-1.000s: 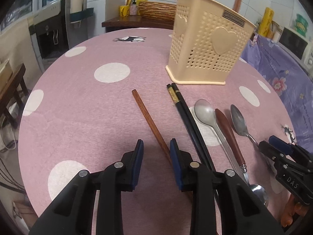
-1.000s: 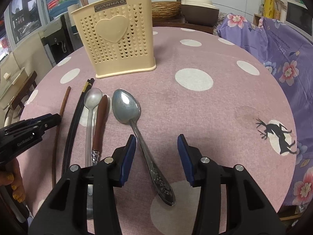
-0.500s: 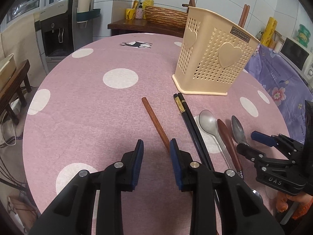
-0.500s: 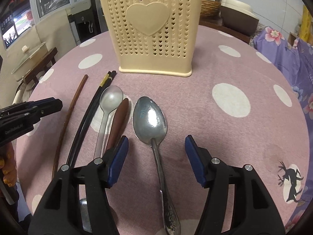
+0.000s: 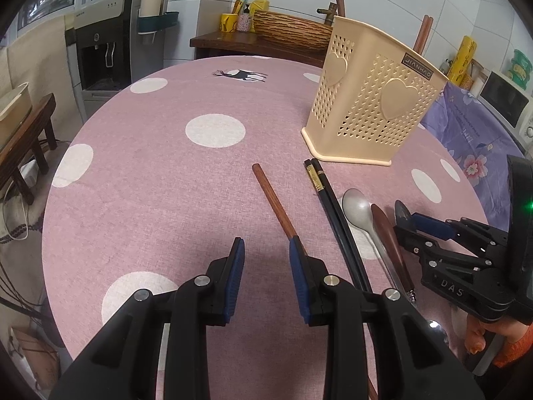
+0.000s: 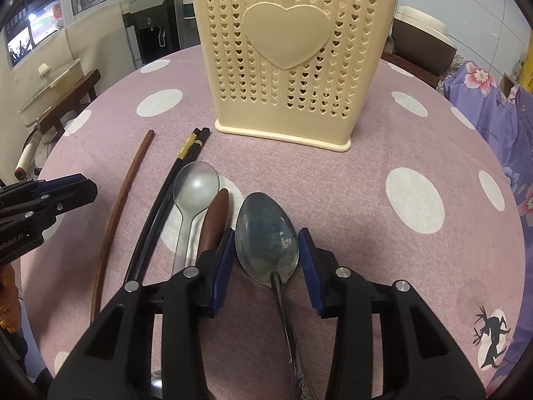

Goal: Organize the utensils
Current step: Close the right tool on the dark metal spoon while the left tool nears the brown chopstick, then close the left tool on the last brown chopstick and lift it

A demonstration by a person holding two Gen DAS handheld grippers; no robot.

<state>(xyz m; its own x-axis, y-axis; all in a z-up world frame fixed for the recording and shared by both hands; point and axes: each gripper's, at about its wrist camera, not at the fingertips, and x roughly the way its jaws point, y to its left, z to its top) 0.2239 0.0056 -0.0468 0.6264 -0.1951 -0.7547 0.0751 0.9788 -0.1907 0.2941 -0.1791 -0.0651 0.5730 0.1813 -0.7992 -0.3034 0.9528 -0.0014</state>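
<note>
Right claw (image 6: 266,260) straddles the bowl of a large metal spoon (image 6: 266,240) on the pink polka-dot table (image 6: 366,166), its jaws having just been closing; a cream perforated utensil holder (image 6: 289,66) stands beyond.

The table (image 5: 140,180) is free on the left of the brown chopstick (image 5: 273,205). On its right the black chopsticks (image 5: 333,206), two spoons (image 6: 195,190) and a brown handle (image 6: 215,220) lie close together. The holder (image 6: 293,60) stands behind them.
</note>
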